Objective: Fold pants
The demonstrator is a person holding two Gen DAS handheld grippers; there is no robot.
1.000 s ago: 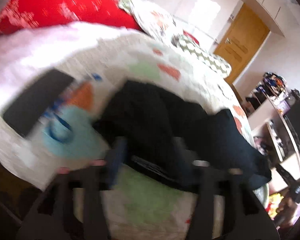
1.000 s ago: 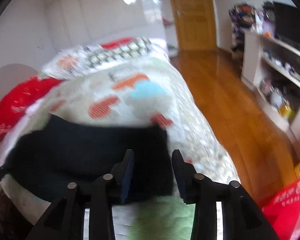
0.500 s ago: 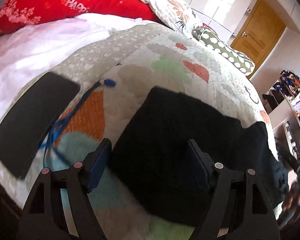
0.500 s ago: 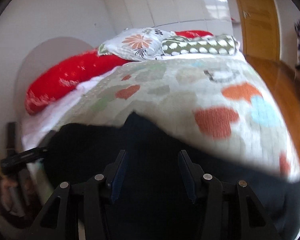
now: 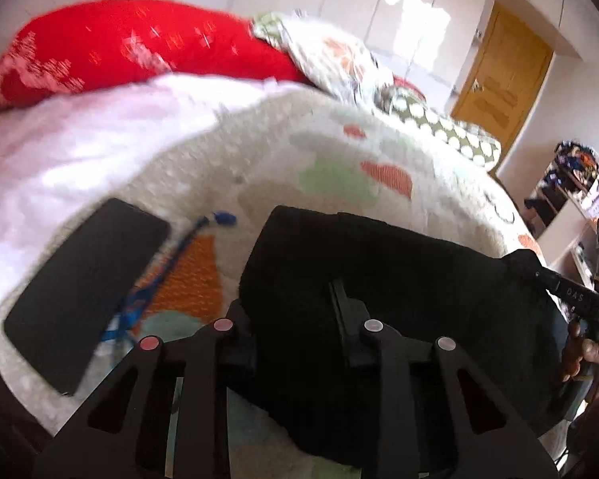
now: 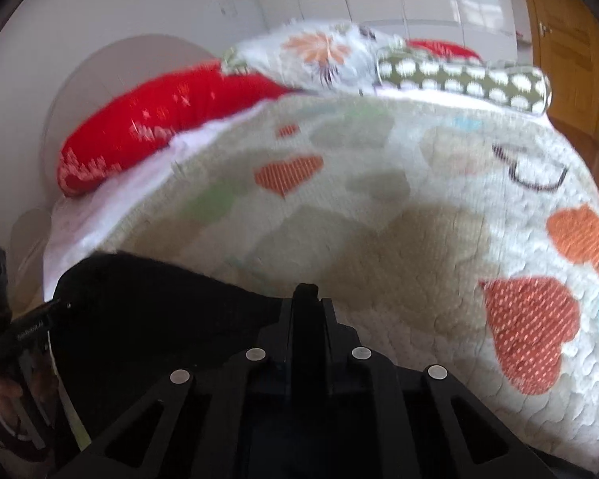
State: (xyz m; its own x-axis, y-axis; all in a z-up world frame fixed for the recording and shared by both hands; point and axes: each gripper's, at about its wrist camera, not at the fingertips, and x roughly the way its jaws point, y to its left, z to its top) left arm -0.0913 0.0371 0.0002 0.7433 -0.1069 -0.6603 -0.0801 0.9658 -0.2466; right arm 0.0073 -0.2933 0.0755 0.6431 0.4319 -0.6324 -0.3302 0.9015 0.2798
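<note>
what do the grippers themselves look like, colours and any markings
Both the left gripper and right gripper are matte black plastic, with triangular cut-outs in the linkage bars. Left pivot pins look pinkish, right ones silver. Small white lettering marks each handle.

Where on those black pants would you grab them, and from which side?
Grab the black pants by their near folded edge, from the front of the bed. They lie flat, so only an edge offers a pinchable lip; both hand-held grippers appear to hold there.

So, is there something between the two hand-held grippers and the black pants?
Nothing visible: the right hand-held gripper is shut on the black pants, and the left hand-held gripper has fabric between its fingers.
</note>
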